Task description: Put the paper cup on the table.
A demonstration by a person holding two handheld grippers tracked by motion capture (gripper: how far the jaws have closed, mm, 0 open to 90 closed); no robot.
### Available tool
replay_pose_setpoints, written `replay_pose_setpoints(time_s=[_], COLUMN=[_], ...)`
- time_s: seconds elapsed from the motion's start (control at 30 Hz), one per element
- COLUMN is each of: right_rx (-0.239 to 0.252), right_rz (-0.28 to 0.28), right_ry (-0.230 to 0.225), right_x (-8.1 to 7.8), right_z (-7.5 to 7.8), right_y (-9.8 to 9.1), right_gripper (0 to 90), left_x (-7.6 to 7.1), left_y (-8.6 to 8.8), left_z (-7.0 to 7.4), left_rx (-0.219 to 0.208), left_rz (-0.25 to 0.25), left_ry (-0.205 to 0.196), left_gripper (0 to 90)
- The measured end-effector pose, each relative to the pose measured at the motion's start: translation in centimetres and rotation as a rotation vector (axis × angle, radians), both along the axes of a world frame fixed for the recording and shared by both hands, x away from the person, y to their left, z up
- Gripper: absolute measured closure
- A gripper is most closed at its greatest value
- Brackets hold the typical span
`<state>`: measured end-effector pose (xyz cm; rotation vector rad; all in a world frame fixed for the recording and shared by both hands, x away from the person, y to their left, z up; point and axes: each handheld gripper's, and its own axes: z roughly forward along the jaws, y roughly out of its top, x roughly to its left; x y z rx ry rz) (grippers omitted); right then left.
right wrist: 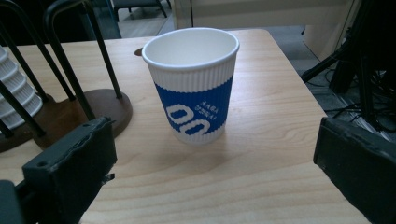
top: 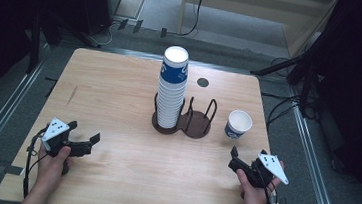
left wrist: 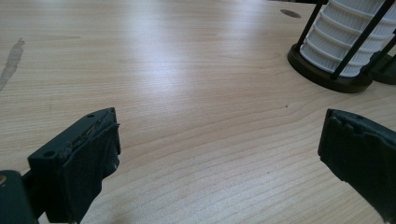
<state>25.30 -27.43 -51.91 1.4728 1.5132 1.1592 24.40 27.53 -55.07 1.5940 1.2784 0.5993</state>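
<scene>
Here both tongs, left point(top: 86, 143) and right point(top: 234, 158), gape wide, empty, above the table point(top: 119, 91).

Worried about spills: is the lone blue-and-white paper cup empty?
Empty: blue-and-white ribbed paper cup stands upright, its white interior bare in both views.

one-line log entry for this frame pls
left claw: open, empty, over table | right claw: open, facing single paper cup | cup stack: in holder left bay | right bay: empty

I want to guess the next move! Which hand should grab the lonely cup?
Probably right: the right gripper sits open just before the single cup, jaws aimed at it. The left gripper is far across the table.
</scene>
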Motion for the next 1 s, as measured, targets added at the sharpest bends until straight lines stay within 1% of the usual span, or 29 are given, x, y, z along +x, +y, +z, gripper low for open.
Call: replay_pose_setpoints(time_s=[0.27,0.33,0.5,0.7,0.83,0.9,0.93,1.0], right_rx=[-0.001,-0.016,-0.032,-0.022,-0.042,-0.016,-0.004,-0.006], right_rz=[-0.014,-0.015,-0.024,-0.045,-0.058,-0.065,-0.068,-0.068], right_ry=[0.016,0.017,0.022,0.023,0.023,0.021,0.013,0.010], right_x=[-0.9,-1.1,-1.8,-2.8,-3.4,-3.7,-3.8,-4.0], right_z=[-0.9,-1.1,-1.6,-1.8,-2.1,-2.0,-2.0,-2.0], right_y=[-0.8,-1.1,-2.0,-3.2,-4.0,-4.3,-4.4,-4.3], right_gripper=[0.0,0.0,0.0,0.0,0.0,0.0,0.0,0.0], left_x=[0.0,0.0,0.0,-0.1,0.0,0.0,0.0,0.0], left_y=[0.0,0.0,0.0,0.0,0.0,0.0,0.0,0.0], left_z=[0.0,0.0,0.0,0.0,0.0,0.0,0.0,0.0], left_rx=[-0.002,-0.002,-0.001,-0.002,0.000,-0.003,-0.003,-0.001], left_rz=[0.000,0.001,0.002,0.003,0.002,0.004,0.005,0.004], left_ry=[-0.001,-0.002,-0.002,-0.001,0.000,-0.001,0.000,0.001], left_gripper=[0.0,0.0,0.0,0.0,0.0,0.0,0.0,0.0])
